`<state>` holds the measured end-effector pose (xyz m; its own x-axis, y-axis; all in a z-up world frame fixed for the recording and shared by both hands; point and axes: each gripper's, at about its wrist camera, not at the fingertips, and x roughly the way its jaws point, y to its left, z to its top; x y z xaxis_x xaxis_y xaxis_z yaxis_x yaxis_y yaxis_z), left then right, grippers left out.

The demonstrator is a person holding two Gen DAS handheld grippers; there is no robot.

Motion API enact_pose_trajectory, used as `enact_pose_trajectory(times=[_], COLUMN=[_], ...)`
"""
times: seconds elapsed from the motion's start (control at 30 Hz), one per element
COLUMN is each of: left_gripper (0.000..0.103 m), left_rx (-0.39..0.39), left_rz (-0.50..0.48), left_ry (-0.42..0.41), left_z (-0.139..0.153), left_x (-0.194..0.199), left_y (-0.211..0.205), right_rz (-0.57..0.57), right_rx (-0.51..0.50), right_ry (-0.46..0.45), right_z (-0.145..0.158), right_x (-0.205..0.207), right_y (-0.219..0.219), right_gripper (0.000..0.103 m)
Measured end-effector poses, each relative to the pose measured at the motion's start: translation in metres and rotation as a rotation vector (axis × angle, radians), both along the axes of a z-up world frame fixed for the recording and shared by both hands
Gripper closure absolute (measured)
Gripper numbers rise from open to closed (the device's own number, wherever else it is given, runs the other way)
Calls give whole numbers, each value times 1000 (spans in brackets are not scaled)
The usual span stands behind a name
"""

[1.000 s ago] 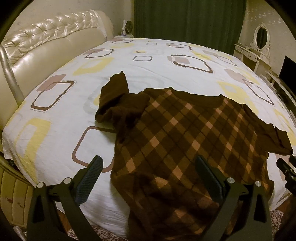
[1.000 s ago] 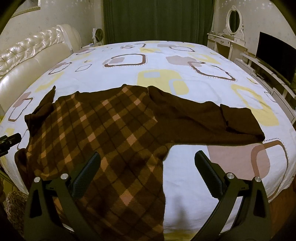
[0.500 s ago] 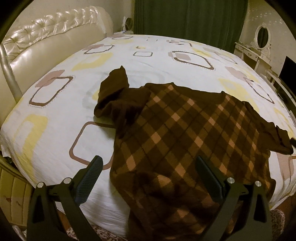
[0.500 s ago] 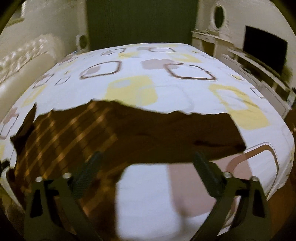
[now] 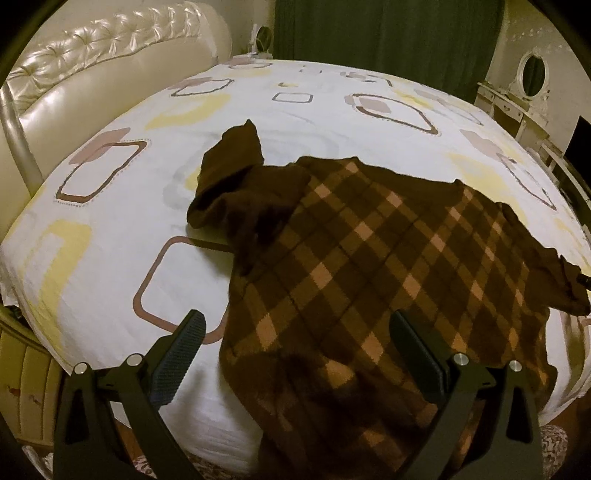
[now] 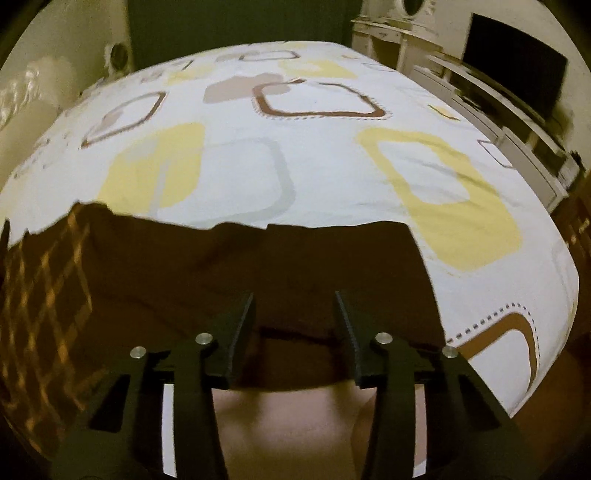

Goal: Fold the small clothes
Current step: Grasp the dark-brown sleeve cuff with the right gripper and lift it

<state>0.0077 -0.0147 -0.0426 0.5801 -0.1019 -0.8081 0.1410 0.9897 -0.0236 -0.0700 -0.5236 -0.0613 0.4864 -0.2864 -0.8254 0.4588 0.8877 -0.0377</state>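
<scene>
A small brown sweater with an orange diamond check (image 5: 369,266) lies spread on the bed, its left sleeve (image 5: 229,177) crumpled upward. My left gripper (image 5: 295,332) is open and empty, hovering over the sweater's lower hem. In the right wrist view the plain brown right sleeve (image 6: 258,266) stretches across the bed. My right gripper (image 6: 295,314) is low at the sleeve's near edge, its jaws partly closed with a gap between them and nothing gripped.
The bed (image 5: 110,206) has a white sheet with yellow and brown squares. A cream tufted headboard (image 5: 92,74) stands at left. A white dresser with a mirror (image 5: 528,85) and a dark TV (image 6: 513,81) stand at right. Green curtains (image 5: 384,33) hang behind.
My right gripper has swung right and dropped down to the right sleeve, and its jaws have narrowed from wide open. My left gripper has barely moved.
</scene>
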Motion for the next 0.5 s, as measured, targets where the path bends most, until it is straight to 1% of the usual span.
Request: enact_pose_trajectory(times=[0.1,0.17,0.2,0.23,0.3,0.33,0.37,0.4,0.5], left_gripper=[4,4,4,4,4,4,4,4,4], left_rx=[6,12,13,13,12,14,16,18,23], left_rz=[0,2,3,4,6,6,7,8,11], left_ry=[14,22,26,30,39,42,43,45,49], left_z=[-6,-9,-10,-11,-14,-15,-15,-16,-17], left_x=[2,3,4,5,5,5,5,5,6], left_y=[-1,-2,-2,-2,-2,-3,-3,-4,-6], right_rz=[29,33,31,32,26,22,23,21,8], right_rx=[-1,-11,-2,34,90,111,127,141,153], right_ry=[36,61,69,65,47,36,31,23,-10], right_z=[-11,-18,-22,-24,-26,-26,-25,-24,-15], right_x=[6,8,9,9,7,5,3,1,-7], right_y=[3,1,-2,-6,-13,-17,-19,-22,-30], right_gripper=[64,68,71,76,81,86,88,93,95])
